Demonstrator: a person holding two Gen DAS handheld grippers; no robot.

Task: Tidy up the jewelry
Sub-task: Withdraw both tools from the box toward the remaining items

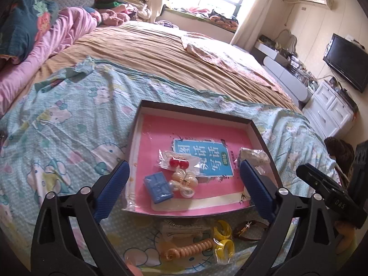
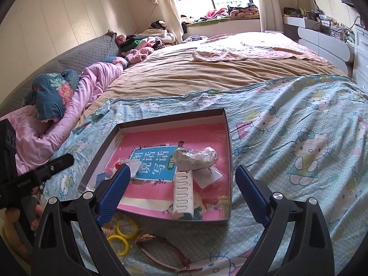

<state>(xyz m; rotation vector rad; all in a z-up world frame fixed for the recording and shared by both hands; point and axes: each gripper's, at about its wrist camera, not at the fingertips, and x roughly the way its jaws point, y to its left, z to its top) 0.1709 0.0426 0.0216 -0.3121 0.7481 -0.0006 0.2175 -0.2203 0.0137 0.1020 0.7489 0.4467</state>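
Note:
A dark shallow box (image 1: 195, 111) with a pink book (image 1: 156, 126) inside lies on the bed. In it are bagged red bead earrings (image 1: 178, 162), pearl-like pieces (image 1: 185, 180), a small blue box (image 1: 158, 185) and a crumpled plastic bag (image 1: 254, 156). The right wrist view shows the box (image 2: 226, 124) holding a white comb-like clip (image 2: 182, 194) and the bag (image 2: 197, 157). Bagged yellow rings (image 1: 223, 237), an orange coil tie (image 1: 193, 248) and a brown bracelet (image 1: 250, 230) lie in front. My left gripper (image 1: 184, 179) and right gripper (image 2: 181, 184) are open and empty.
The box sits on a Hello Kitty sheet (image 1: 69, 124) over a tan blanket (image 1: 161, 53). Pink bedding (image 1: 57, 39) lies at the left. White drawers (image 1: 329, 110) and a TV (image 1: 347, 62) stand past the bed's right edge. The right gripper's body (image 1: 329, 195) shows beside the box.

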